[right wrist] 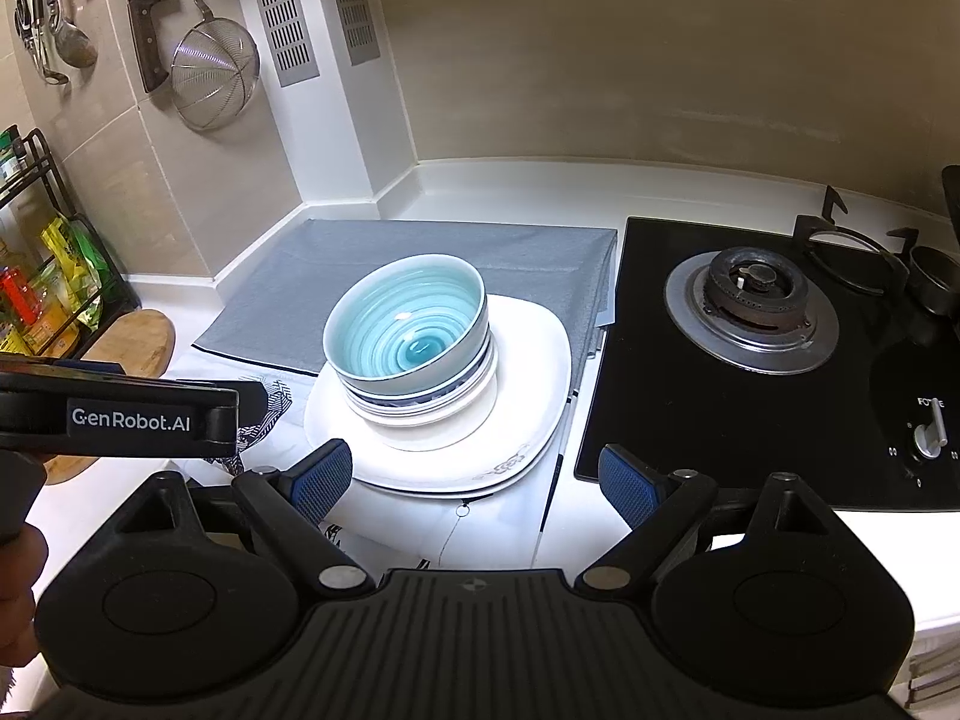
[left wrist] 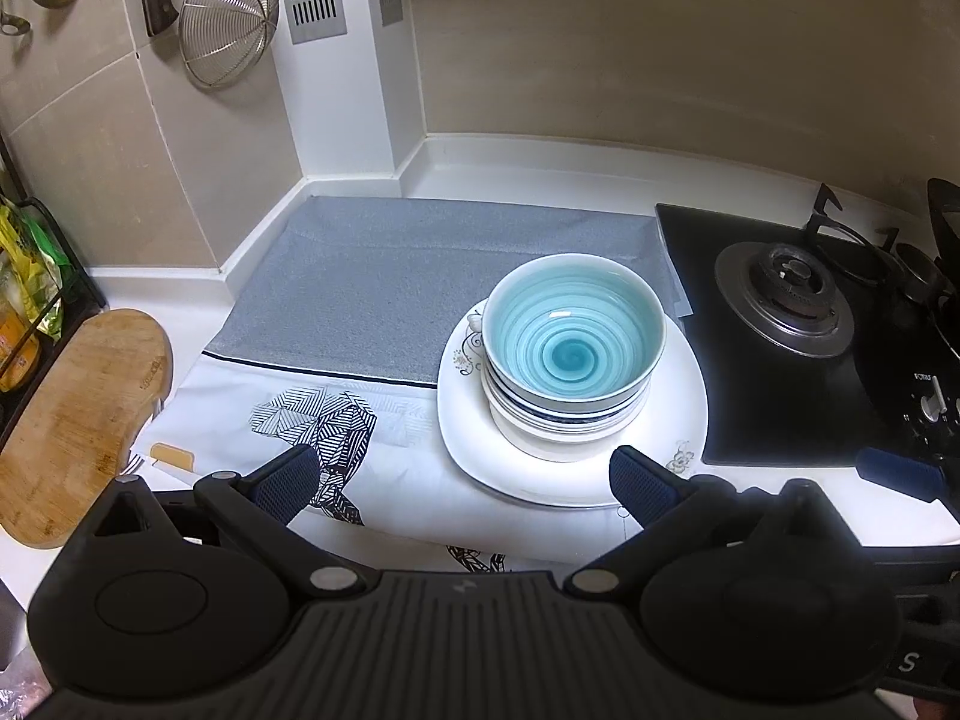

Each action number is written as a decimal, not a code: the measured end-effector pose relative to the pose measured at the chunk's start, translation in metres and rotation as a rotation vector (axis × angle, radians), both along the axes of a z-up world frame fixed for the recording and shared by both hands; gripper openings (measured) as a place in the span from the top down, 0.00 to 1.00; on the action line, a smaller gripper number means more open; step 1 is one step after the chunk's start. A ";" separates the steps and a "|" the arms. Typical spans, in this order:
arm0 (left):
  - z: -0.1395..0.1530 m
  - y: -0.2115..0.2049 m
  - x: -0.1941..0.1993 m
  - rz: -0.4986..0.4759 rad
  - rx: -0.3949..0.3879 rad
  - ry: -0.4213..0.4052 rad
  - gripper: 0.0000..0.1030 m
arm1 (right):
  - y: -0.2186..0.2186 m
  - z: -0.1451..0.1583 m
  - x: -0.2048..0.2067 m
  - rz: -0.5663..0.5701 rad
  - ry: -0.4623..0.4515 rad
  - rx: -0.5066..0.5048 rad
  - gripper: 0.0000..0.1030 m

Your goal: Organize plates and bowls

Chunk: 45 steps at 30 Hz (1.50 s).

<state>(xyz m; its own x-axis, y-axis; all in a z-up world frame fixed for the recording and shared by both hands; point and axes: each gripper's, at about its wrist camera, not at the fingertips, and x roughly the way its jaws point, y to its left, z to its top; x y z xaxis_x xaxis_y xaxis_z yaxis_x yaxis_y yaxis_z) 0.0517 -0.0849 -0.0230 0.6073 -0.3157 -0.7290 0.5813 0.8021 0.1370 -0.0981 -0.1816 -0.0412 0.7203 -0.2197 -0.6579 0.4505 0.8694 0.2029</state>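
1. The blue bowl (left wrist: 573, 339) sits on top of a nest of striped bowls (left wrist: 564, 414), and the whole nest rests on white square plates (left wrist: 684, 384) stacked on the surface (right wrist: 492, 186), partly over a grey mat (left wrist: 384, 276) and just left of the black stove (right wrist: 750, 360).
2. The left gripper (left wrist: 465, 483) has its jaws standing wide apart with nothing between them. The stack lies ahead and to its right; its right pad hovers just over the near edge of the plates.
3. The right gripper (right wrist: 474, 474) is also spread wide and empty. The stack lies ahead and slightly to its left, with the near plate corner between its two pads, though whether it touches cannot be told.
4. The bowls and plates have no long axis to align with, so a rim grasp could come from any side.
5. Judging by this, both grippers are about equally near; the right one faces the stack more squarely, while the left one would need to shift right to centre on it.
6. The stacked bowls look close to sorted already.
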 end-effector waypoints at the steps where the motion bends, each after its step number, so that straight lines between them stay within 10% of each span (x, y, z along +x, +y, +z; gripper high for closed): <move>1: 0.000 0.000 0.000 -0.001 0.000 -0.001 0.00 | 0.000 0.000 0.000 0.000 -0.001 0.000 0.12; 45: -0.001 -0.005 0.003 -0.055 0.002 0.004 0.00 | 0.001 0.002 0.002 -0.015 -0.001 -0.009 0.12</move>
<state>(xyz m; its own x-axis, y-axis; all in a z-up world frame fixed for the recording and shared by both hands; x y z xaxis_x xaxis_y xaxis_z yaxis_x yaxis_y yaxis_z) 0.0550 -0.0897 -0.0240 0.5862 -0.3466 -0.7323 0.6247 0.7689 0.1362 -0.0960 -0.1809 -0.0389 0.7177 -0.2369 -0.6548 0.4635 0.8643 0.1954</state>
